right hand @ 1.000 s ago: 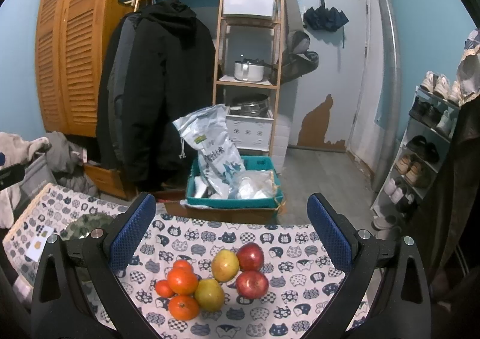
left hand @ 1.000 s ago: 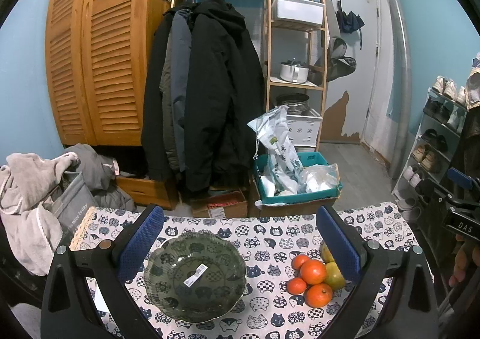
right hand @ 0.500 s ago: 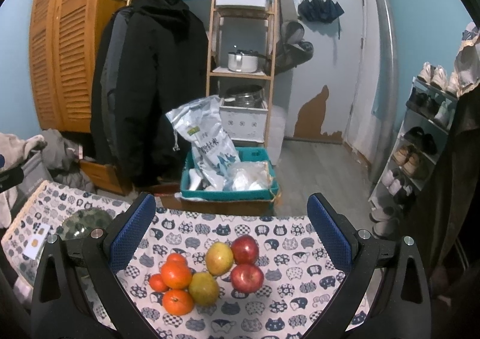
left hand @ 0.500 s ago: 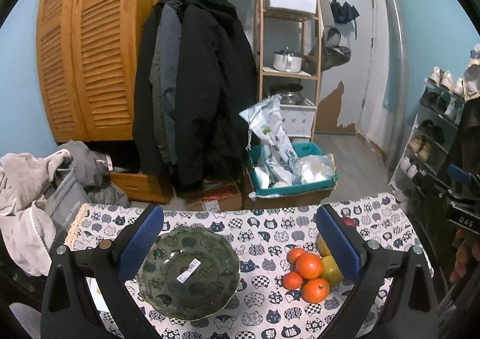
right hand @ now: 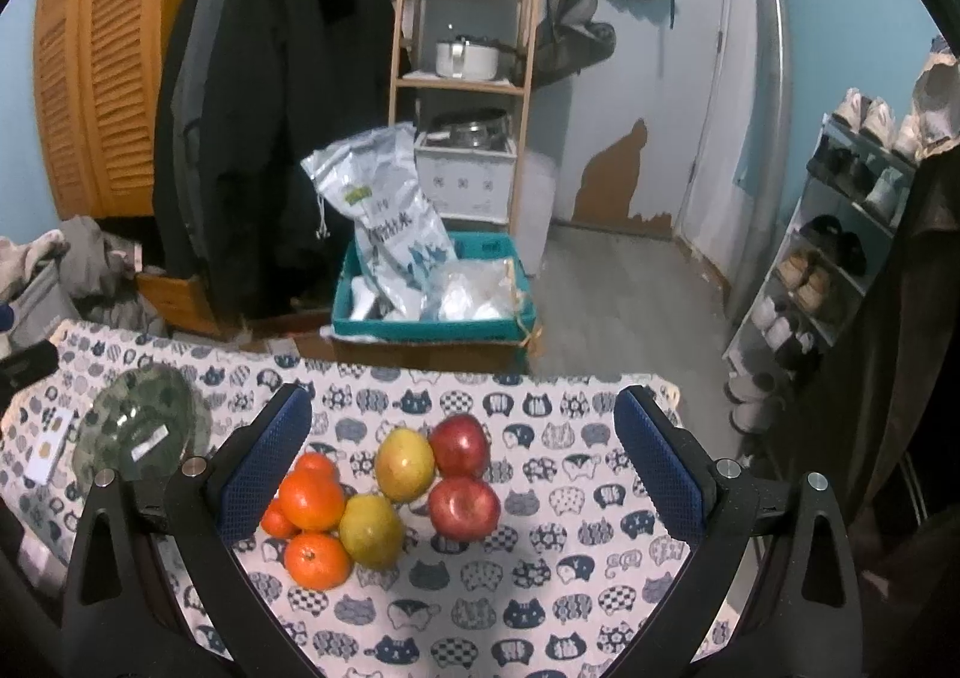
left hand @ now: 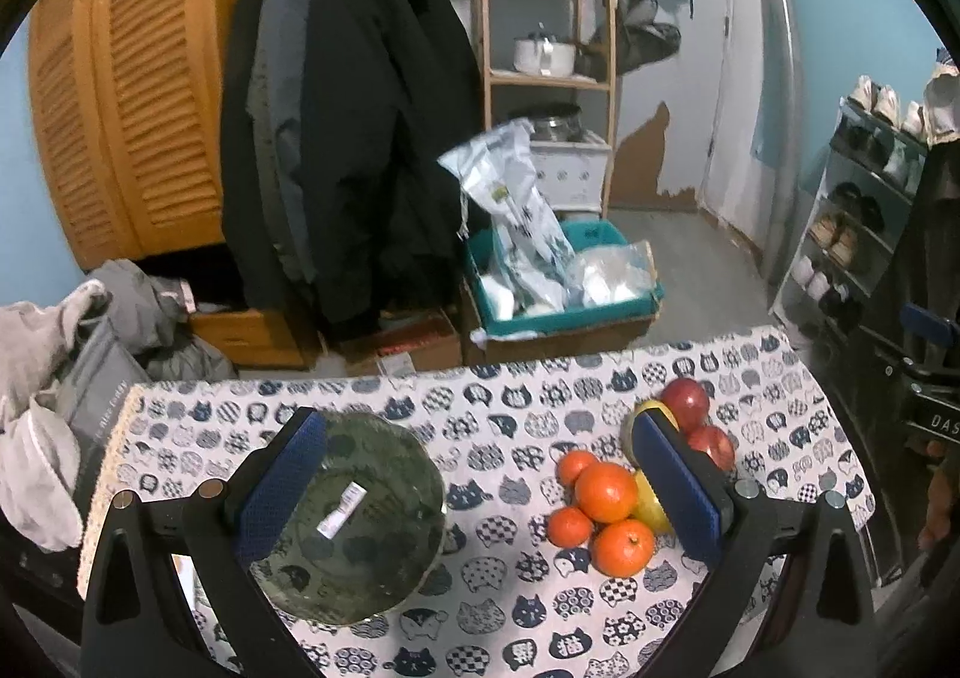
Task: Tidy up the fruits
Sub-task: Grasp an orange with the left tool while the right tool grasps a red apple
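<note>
On the worktop (right hand: 540,588) the fruits (right hand: 384,492) lay clustered right of the glass bowl (left hand: 354,516): glossy oranges, yellow-green pears, red apples. Both the left gripper (left hand: 477,489) and right gripper (right hand: 459,462) hovered wide open, empty.

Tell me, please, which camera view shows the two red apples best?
The right wrist view: both red apples sit unobstructed between the open tongs, beside the yellow fruits. In the left wrist view, the red apples lie at the right and the left gripper's right finger partly hides them.
</note>
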Demonstrator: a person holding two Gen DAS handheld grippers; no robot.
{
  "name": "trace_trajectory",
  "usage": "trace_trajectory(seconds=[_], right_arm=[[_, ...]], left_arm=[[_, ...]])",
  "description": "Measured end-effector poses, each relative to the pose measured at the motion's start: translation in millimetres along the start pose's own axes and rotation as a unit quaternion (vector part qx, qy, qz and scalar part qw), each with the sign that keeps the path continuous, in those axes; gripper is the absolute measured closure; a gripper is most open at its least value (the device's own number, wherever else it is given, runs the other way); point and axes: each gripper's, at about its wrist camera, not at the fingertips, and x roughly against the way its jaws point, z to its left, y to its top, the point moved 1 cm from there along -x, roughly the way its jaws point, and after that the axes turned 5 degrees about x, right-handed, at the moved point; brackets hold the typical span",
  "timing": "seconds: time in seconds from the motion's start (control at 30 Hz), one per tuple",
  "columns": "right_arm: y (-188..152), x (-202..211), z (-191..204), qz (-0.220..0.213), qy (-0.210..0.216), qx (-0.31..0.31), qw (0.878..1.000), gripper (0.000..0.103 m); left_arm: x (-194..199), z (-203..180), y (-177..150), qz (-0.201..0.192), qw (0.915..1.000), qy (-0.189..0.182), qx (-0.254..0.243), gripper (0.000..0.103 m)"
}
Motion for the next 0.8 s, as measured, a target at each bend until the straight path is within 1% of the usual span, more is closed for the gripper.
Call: trace_trajectory(seconds=[0.17,0.3,0.43,0.63,0.8], right_arm=[[-9.8,-12.2,-3.6,0.023,0.003,-0.006,1.000,0.004],[-19.0,-28.2,-6.6,0.050,0.015,-0.015,0.999,0.004],[-29.4,-46.5,-9.1,0.080,0.014,-0.019,0.996,0.004],[-47.7,-77.1,-11.4,0.129,0.019,-0.029,0.991,0.004],[-62.0,-101.9,-11.9,0.164,0.016,-0.026,0.986,0.004]], left_arm=[[-14.7,-6.6,-6.9,0.015,0.9998,0.003,-0.008,0.001],[-29.2,-14.5,-12.9,0.031,0.9994,-0.004,-0.014,0.001],[-51.5,-23.1,-23.2,0.058,0.9980,-0.016,-0.019,0.000],[-89.4,-38.9,-43.8,0.103,0.9938,-0.018,-0.038,0.001],[-115.2,-46.1,-53.1,0.133,0.9900,-0.025,-0.040,0.001]])
